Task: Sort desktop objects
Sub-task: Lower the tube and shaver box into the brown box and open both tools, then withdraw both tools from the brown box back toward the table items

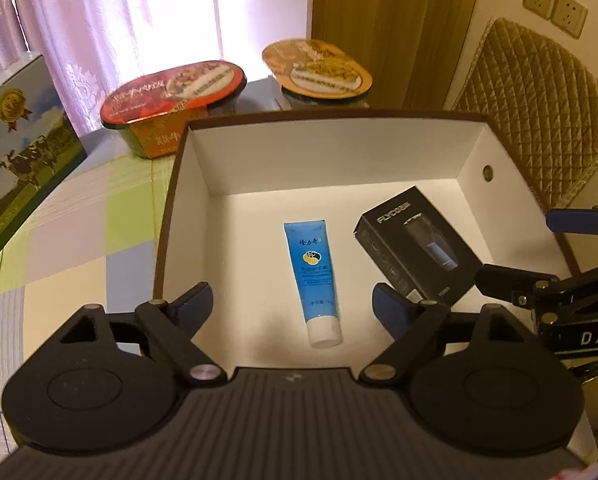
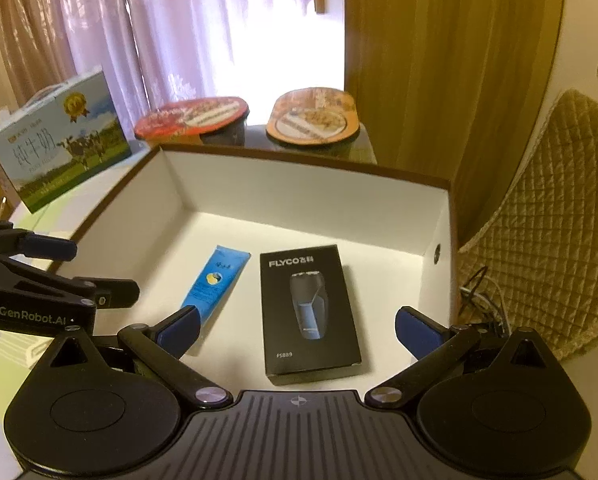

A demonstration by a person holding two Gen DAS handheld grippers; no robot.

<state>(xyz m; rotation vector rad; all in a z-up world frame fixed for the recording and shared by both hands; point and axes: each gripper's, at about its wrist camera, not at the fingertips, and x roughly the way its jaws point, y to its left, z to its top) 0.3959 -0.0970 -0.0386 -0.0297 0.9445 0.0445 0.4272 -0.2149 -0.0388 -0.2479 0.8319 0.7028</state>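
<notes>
While both grippers hover spread and empty, left gripper [image 1: 289, 300] and right gripper [image 2: 297, 326] overlook the white-walled cardboard box [image 1: 339, 152]. Bare floor surrounds the glossy blue tube [image 1: 313, 276] and matte black carton [image 2: 307, 308].

Box [image 1: 469, 160] open on top, floor free left of tube [image 1: 313, 276]; shaver carton [image 1: 415, 254] blocks right.

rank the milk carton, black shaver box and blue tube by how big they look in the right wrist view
1. milk carton, though it is farther off
2. black shaver box, close behind
3. blue tube, its lower end hidden by a gripper finger
</notes>
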